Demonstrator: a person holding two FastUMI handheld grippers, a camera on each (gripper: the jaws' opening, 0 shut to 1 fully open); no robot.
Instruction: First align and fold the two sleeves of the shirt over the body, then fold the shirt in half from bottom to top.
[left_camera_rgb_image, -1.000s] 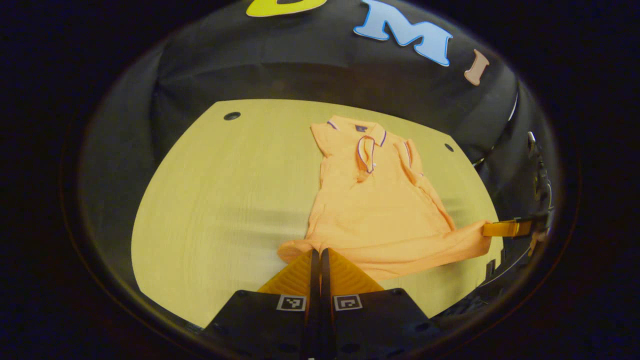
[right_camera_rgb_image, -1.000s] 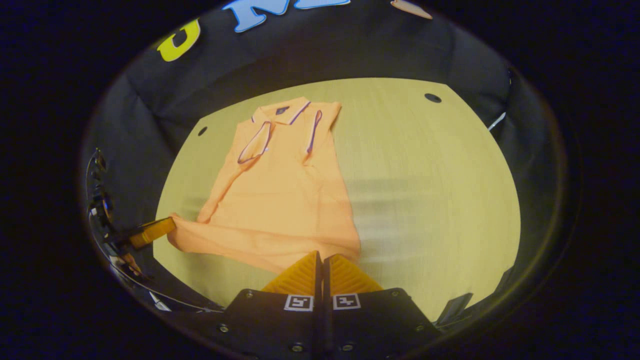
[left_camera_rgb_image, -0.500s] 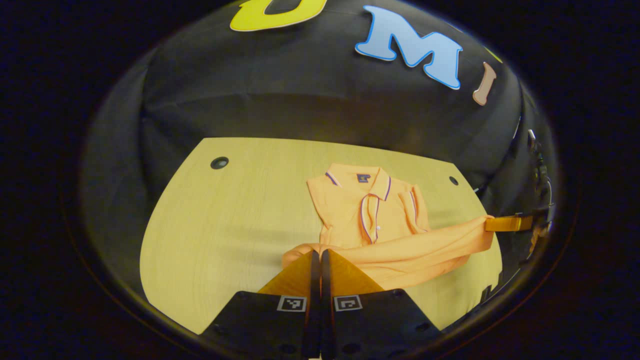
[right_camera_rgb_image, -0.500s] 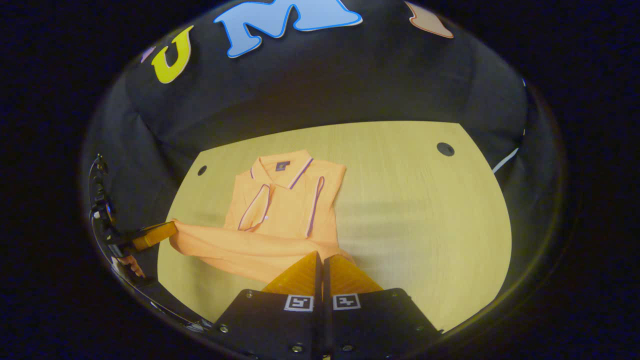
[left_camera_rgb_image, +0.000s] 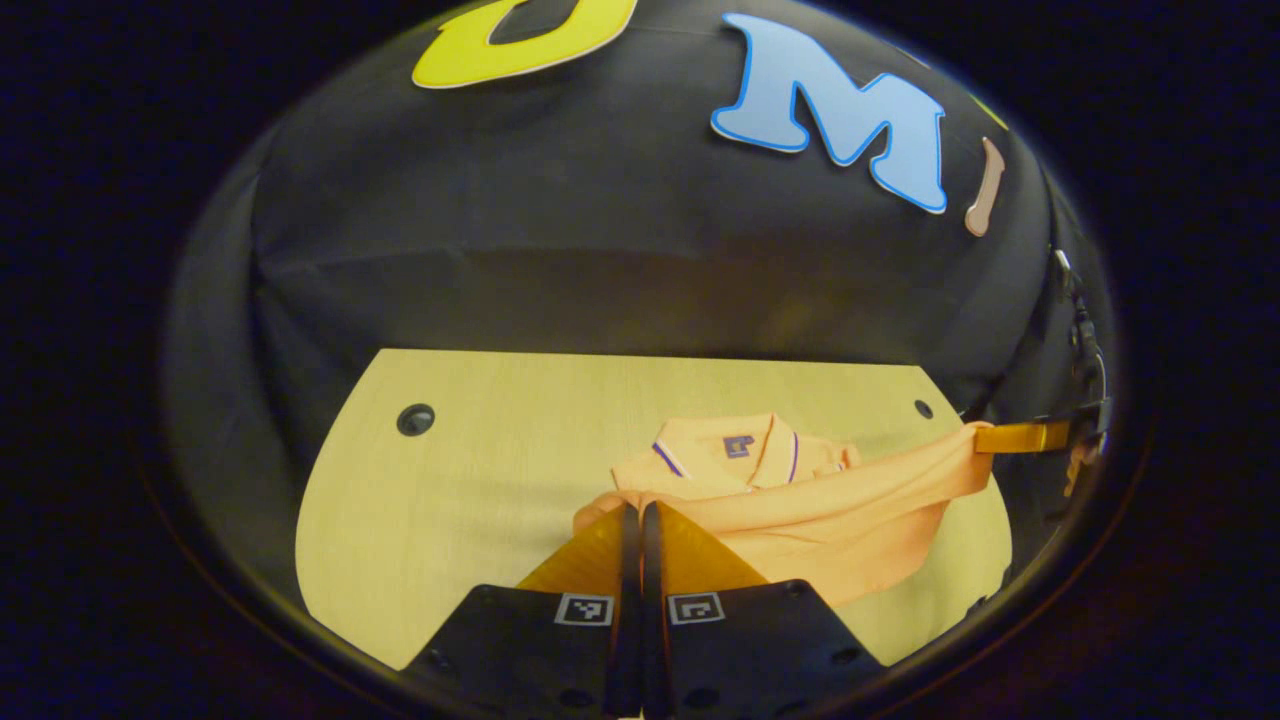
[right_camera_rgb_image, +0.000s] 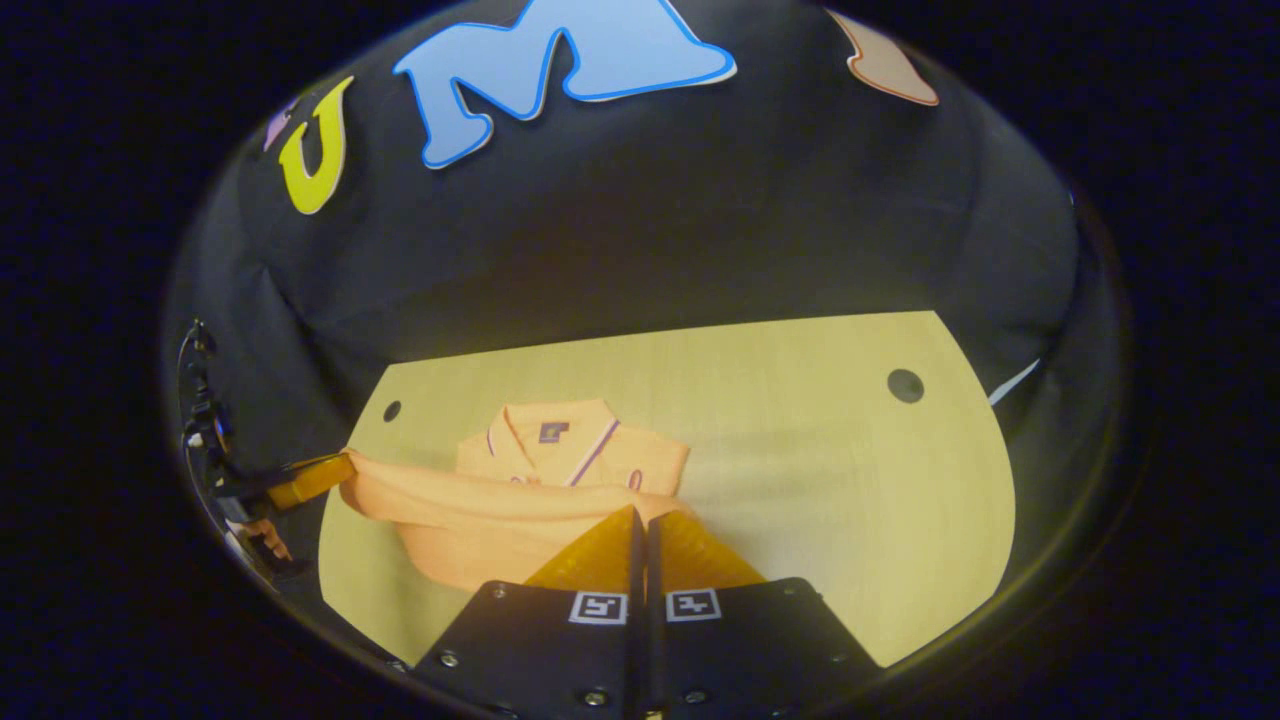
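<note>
An orange polo shirt (left_camera_rgb_image: 820, 530) with purple-trimmed collar lies on the light wooden table (left_camera_rgb_image: 450, 500), sleeves folded over the body. Its bottom hem is lifted and stretched between both grippers, hanging over the lower body toward the collar (left_camera_rgb_image: 735, 450). My left gripper (left_camera_rgb_image: 634, 512) is shut on the hem's left corner. In the right gripper view my right gripper (right_camera_rgb_image: 640, 518) is shut on the hem's right corner, with the shirt (right_camera_rgb_image: 500, 510) and collar (right_camera_rgb_image: 555, 435) beyond it. The right gripper (left_camera_rgb_image: 1010, 438) shows far right in the left gripper view; the left gripper (right_camera_rgb_image: 305, 478) shows far left in the right gripper view.
The table has a dark round hole near each far corner (left_camera_rgb_image: 415, 419) (right_camera_rgb_image: 905, 385). The black booth wall stands just behind the table's far edge. Bare tabletop stretches left of the shirt (left_camera_rgb_image: 420, 520) and right of it (right_camera_rgb_image: 850, 500).
Both grippers have carried the lifted bottom hem forward over the shirt toward the collar. The hem now covers most of the body; only the collar area shows beyond it.
</note>
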